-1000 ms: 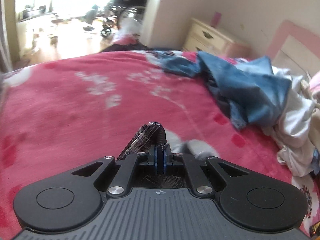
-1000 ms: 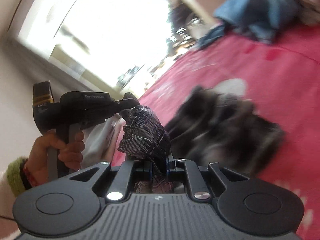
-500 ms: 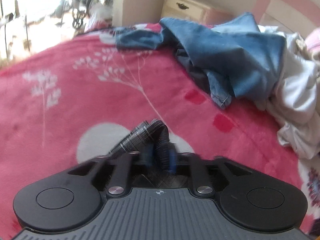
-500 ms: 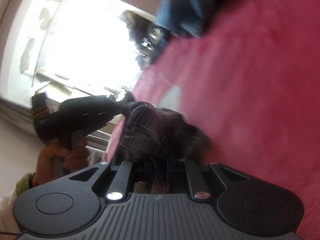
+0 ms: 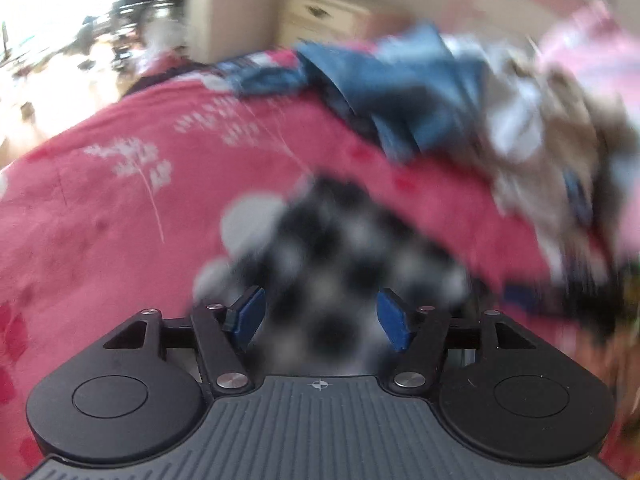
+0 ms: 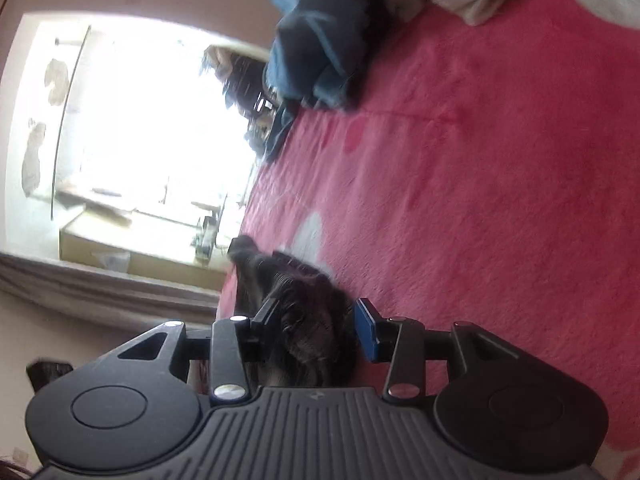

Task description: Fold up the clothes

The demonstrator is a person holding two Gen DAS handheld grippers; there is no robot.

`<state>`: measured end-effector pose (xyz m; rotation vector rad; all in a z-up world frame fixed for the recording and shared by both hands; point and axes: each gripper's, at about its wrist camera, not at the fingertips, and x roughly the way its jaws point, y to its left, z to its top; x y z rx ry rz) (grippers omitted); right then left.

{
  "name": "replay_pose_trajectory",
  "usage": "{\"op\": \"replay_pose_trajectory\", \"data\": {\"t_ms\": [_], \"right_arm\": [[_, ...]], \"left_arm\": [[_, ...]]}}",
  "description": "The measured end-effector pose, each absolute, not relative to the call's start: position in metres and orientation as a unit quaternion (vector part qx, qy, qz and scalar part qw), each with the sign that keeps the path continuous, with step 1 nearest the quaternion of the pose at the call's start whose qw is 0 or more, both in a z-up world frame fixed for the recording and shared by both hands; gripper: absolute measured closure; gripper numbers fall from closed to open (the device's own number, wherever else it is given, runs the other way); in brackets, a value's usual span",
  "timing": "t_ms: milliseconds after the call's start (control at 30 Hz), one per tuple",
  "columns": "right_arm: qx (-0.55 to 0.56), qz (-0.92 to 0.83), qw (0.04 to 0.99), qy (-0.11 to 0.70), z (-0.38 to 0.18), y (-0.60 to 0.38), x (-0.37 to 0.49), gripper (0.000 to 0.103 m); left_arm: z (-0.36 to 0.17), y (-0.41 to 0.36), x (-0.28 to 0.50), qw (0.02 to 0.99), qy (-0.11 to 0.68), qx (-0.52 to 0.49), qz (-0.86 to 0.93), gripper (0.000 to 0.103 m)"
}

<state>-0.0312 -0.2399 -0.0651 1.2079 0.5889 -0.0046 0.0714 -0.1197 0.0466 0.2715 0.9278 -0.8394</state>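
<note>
At the bottom of the left wrist view, the left gripper [image 5: 322, 320] has its jaws spread wide, the blue pads [image 5: 250, 314] well apart. Between and just beyond them lies the dark checked garment [image 5: 340, 256], heavily blurred; neither pad appears to press on it. It fills the lower centre of the frame, lying on the red blanket [image 5: 120, 216].

In the right wrist view, which is rolled sideways, the right gripper [image 6: 316, 328] also stands with its jaws apart, a blue pad [image 6: 366, 330] showing on the right finger. The checked garment [image 6: 304, 308] sits in the gap as a dark bunched mass; whether either finger touches it cannot be told.

Beyond the garment, the blanket runs bare across the left and centre of the left view, with white plant prints at mid-left. In the right view the bare blanket [image 6: 480, 200] fills most of the right half, and its edge runs down the middle of the frame, with a bright window opening [image 6: 140, 128] to its left.

Further off, a pile of blue denim [image 5: 400, 96] and pale clothes [image 5: 532, 128] crowds the upper right of the left view. Behind it, at upper centre, stands a cream nightstand [image 5: 320, 16] against the wall.
</note>
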Motion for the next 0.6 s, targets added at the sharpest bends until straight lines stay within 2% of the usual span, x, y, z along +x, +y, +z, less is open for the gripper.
{"op": "replay_pose_trajectory", "data": {"t_ms": [200, 233, 300, 400, 600], "right_arm": [[0.446, -0.035, 0.830, 0.333, -0.030, -0.212, -0.007, 0.061], [0.438, -0.042, 0.833, 0.336, -0.030, -0.210, -0.006, 0.075], [0.474, -0.012, 0.820, 0.321, -0.035, -0.215, -0.002, 0.091], [0.586, 0.081, 0.773, 0.231, -0.052, -0.232, -0.010, 0.092], [0.623, -0.022, 0.734, 0.269, -0.099, -0.263, -0.024, 0.090]], "left_arm": [[-0.001, -0.125, 0.002, 0.786, 0.388, 0.180, -0.447, 0.041], [-0.006, -0.127, -0.003, 0.784, 0.383, 0.187, -0.451, 0.041], [-0.012, -0.128, -0.007, 0.782, 0.376, 0.199, -0.455, 0.041], [-0.021, -0.130, -0.013, 0.779, 0.366, 0.218, -0.461, 0.041], [-0.035, -0.133, -0.021, 0.775, 0.347, 0.245, -0.467, 0.041]]}}
